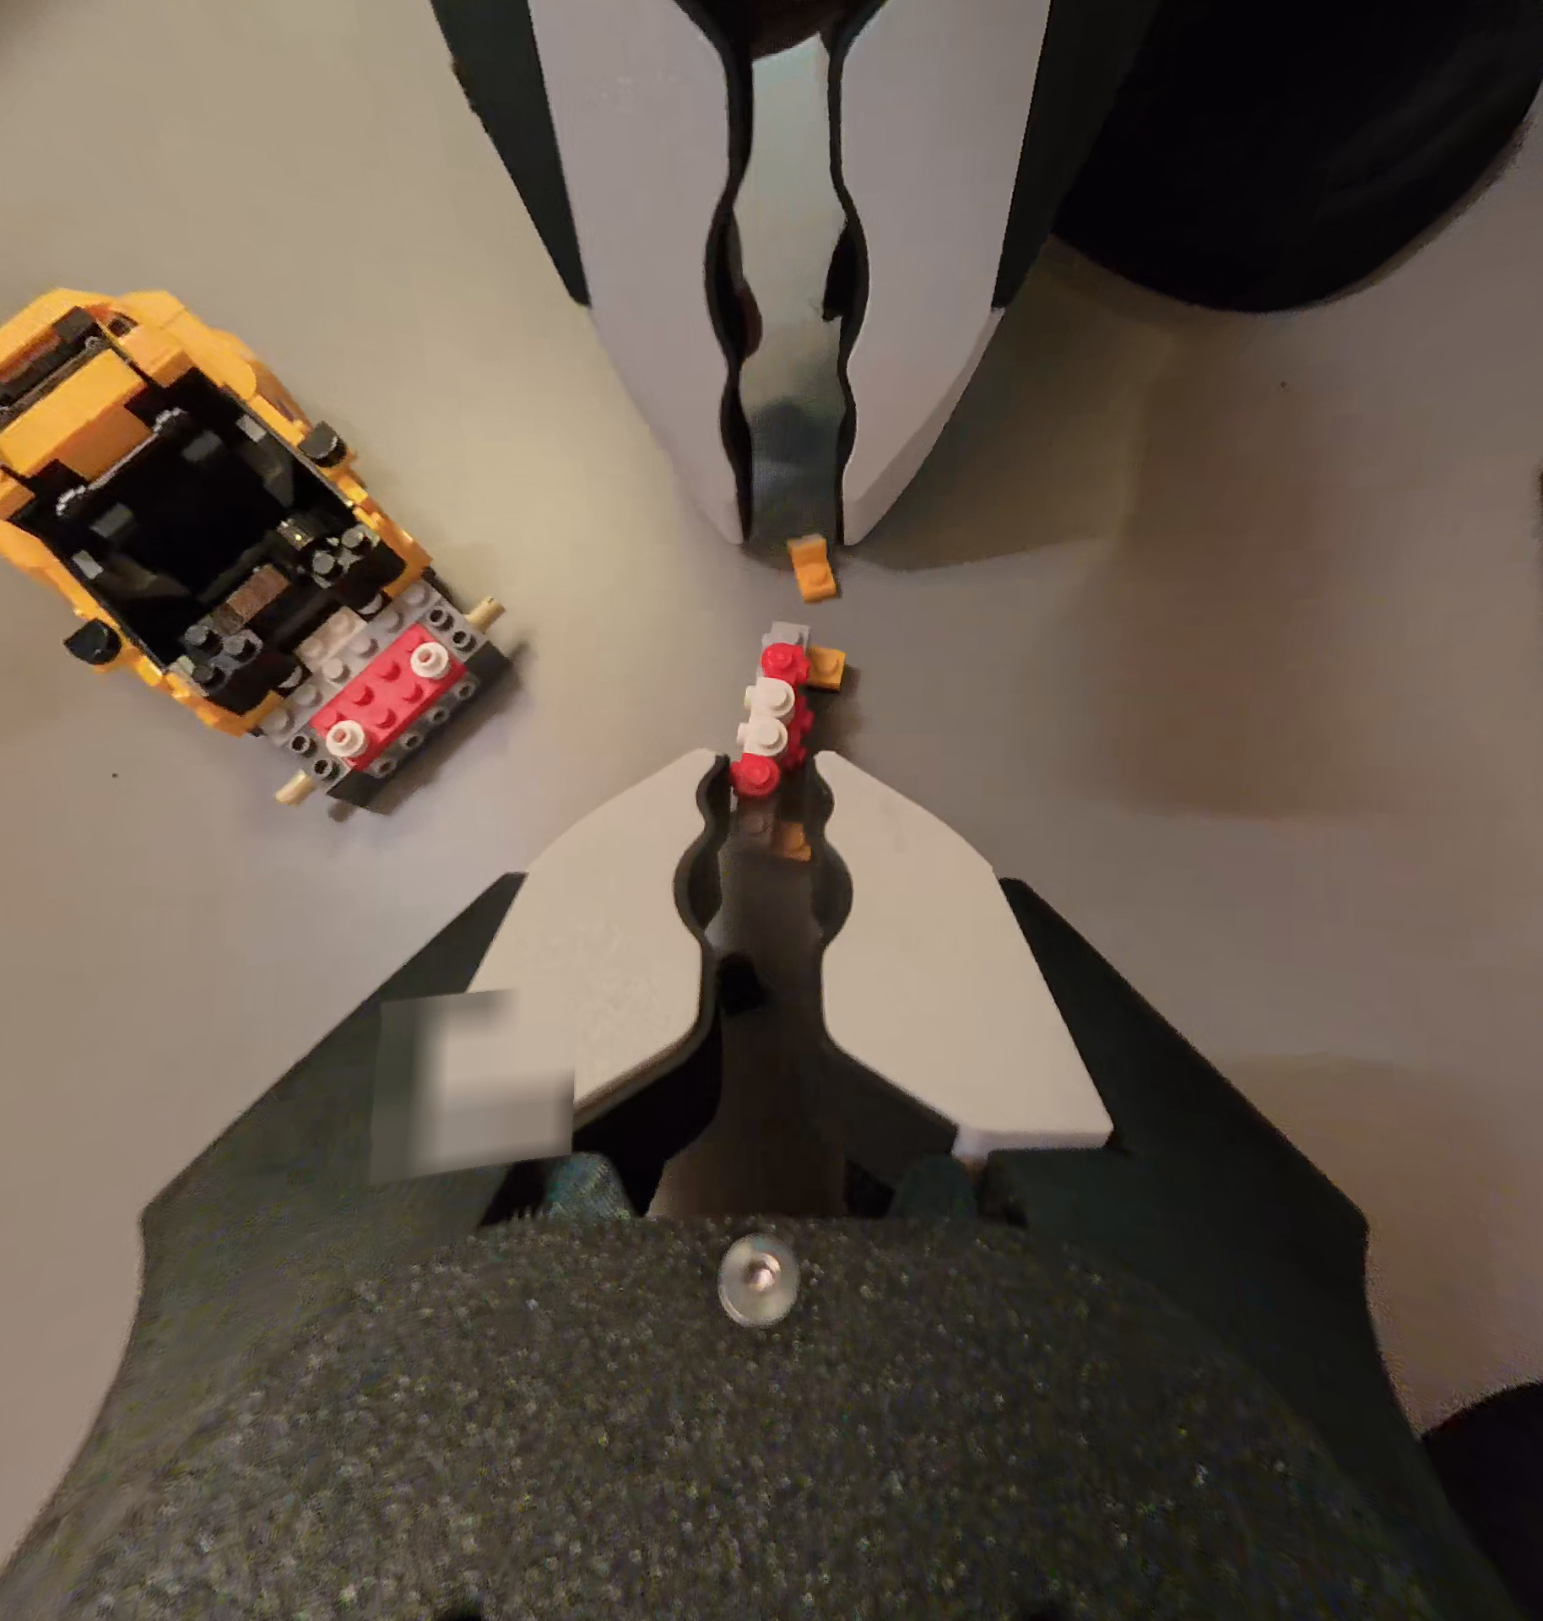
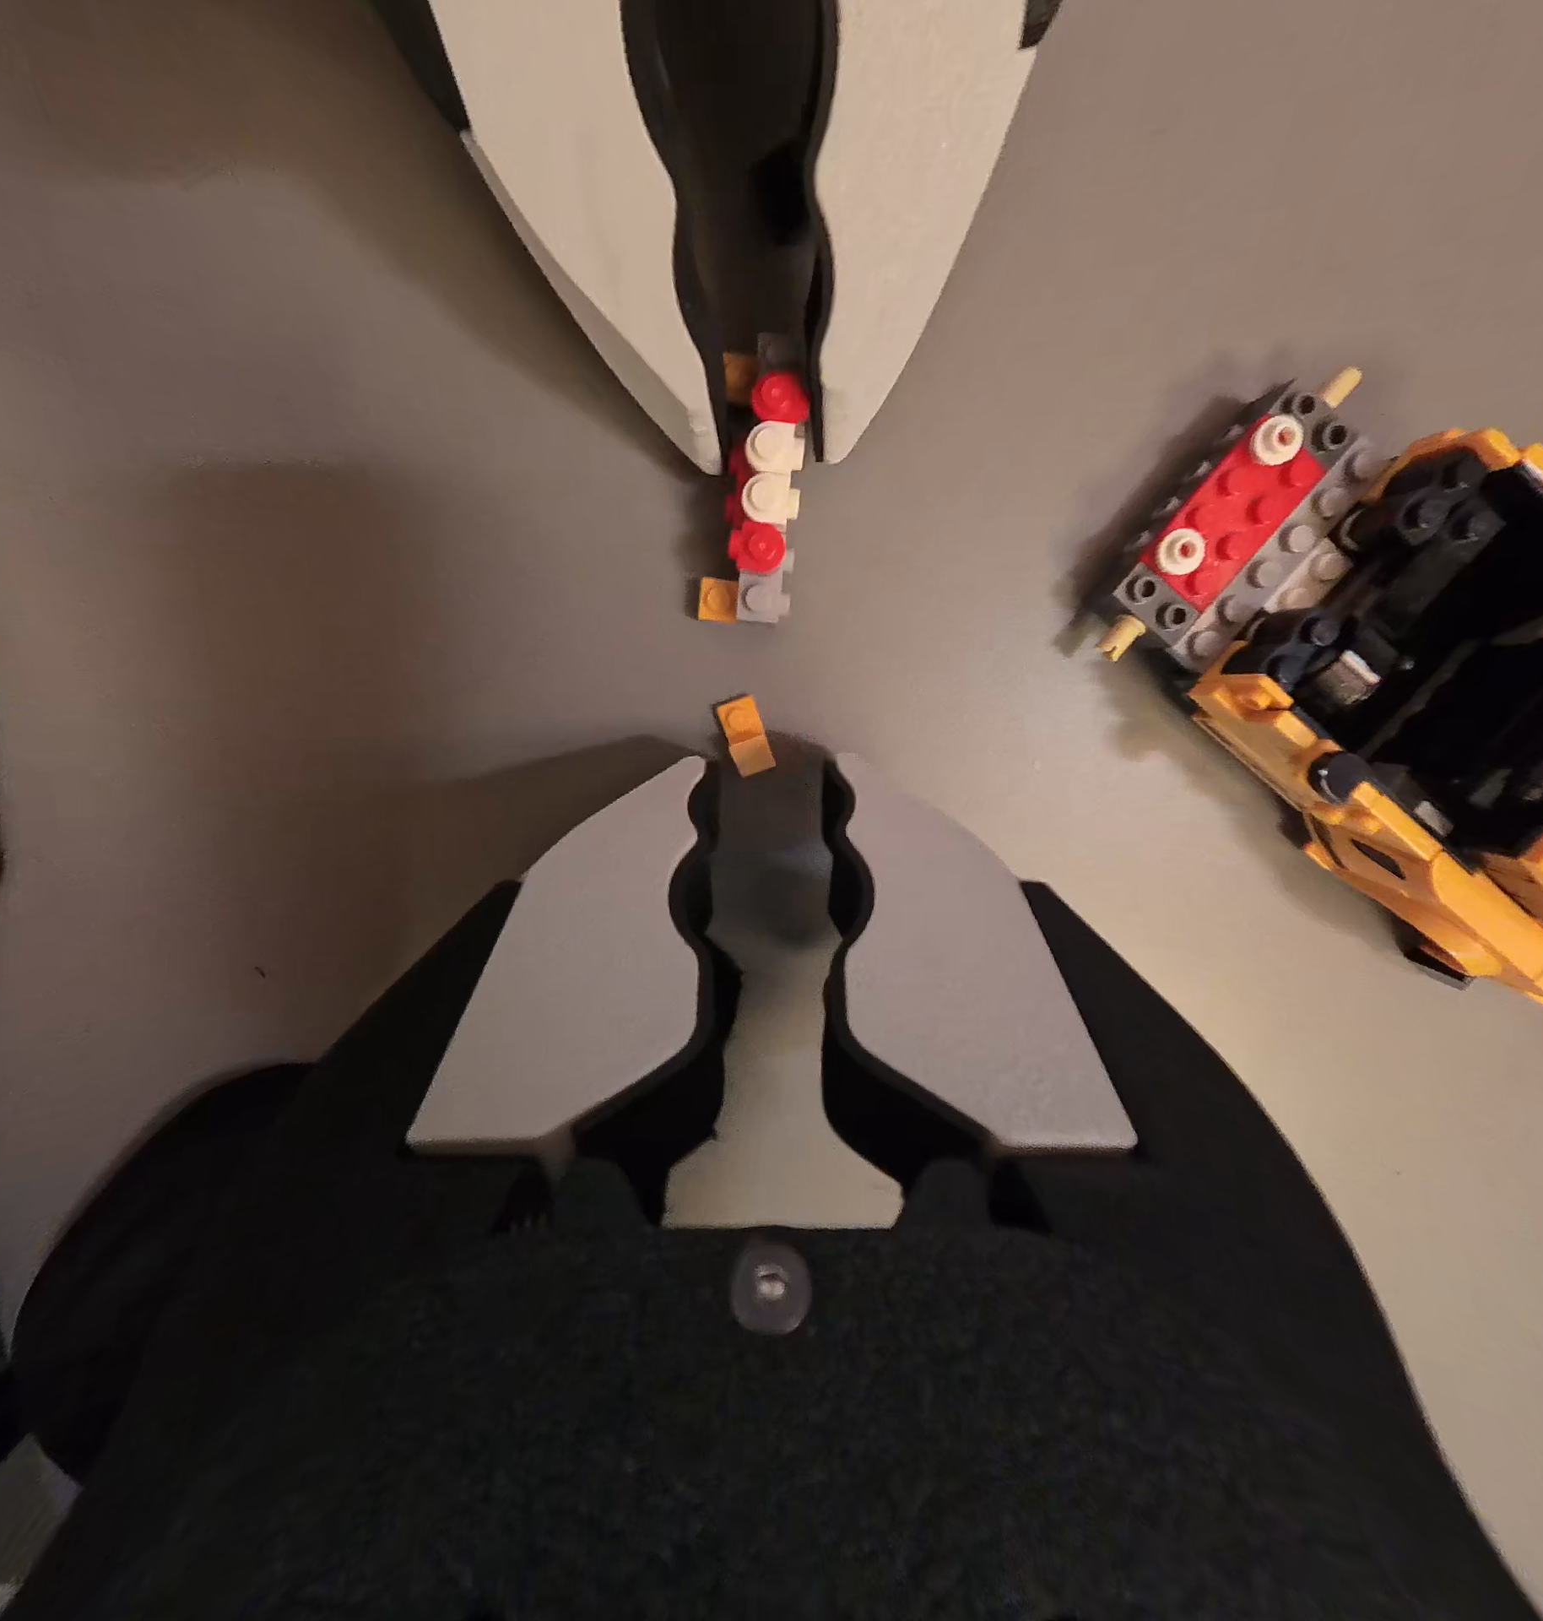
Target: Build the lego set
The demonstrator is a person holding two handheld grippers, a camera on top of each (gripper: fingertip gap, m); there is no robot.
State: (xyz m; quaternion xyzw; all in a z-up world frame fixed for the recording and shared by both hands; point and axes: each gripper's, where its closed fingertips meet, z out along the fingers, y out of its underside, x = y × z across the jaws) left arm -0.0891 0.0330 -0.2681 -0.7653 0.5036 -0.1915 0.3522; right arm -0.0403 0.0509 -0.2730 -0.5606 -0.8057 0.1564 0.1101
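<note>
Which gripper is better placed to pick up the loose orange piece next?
Right. The right gripper is open with the orange piece at its fingertips, while the left gripper is closed on the red-and-white assembly.

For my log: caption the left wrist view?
Left gripper holds red-and-white strip; right gripper approaches loose orange piece.

Your left tongs (image 1: 772,772) and right tongs (image 2: 772,763) face each other tip to tip, both pointed down at the bench. Left jaws pinched narrow; right jaws slightly parted.
</note>
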